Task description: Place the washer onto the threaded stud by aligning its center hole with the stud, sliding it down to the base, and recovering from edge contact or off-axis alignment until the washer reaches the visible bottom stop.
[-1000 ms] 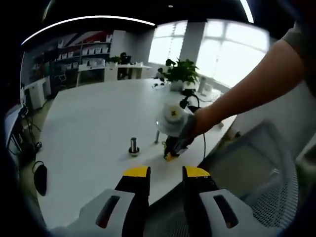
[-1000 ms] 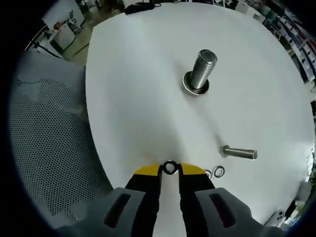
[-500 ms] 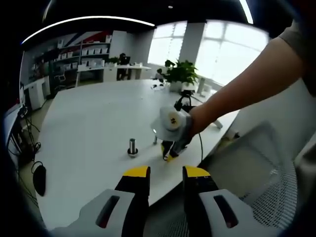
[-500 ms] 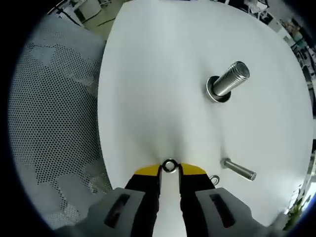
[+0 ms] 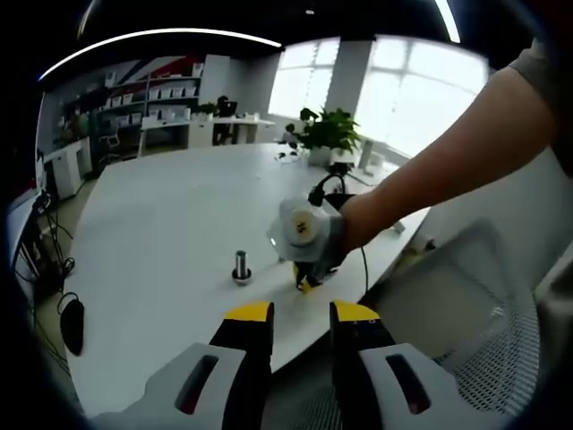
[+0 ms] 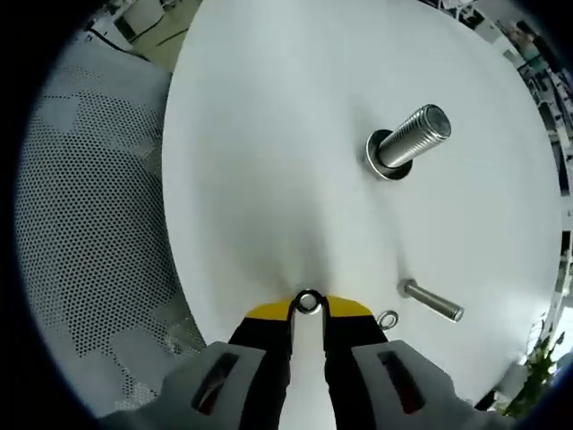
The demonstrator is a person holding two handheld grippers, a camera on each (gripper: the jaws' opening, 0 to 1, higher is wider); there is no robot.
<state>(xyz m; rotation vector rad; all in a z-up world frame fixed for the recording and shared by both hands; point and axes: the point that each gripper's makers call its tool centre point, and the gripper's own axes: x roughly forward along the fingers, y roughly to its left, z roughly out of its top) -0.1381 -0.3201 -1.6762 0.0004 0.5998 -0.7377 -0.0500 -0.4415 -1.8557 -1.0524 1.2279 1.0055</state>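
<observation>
A small steel washer is pinched edge-on between the yellow tips of my right gripper, above the white table. The threaded stud stands upright on its wide base ahead and to the right, well apart from the washer. From the left gripper view, the stud stands on the table and the right gripper, held by a gloved hand, hovers just right of it. My left gripper is open over the table's near edge, holding nothing.
A loose bolt lies on the table with a spare washer beside it. A mesh chair stands off the table's edge. A potted plant and cables sit at the far side.
The right gripper has shifted slightly with the washer still held; the stud sits a little higher in its view. In the left gripper view the hand has dropped and moved left slightly.
</observation>
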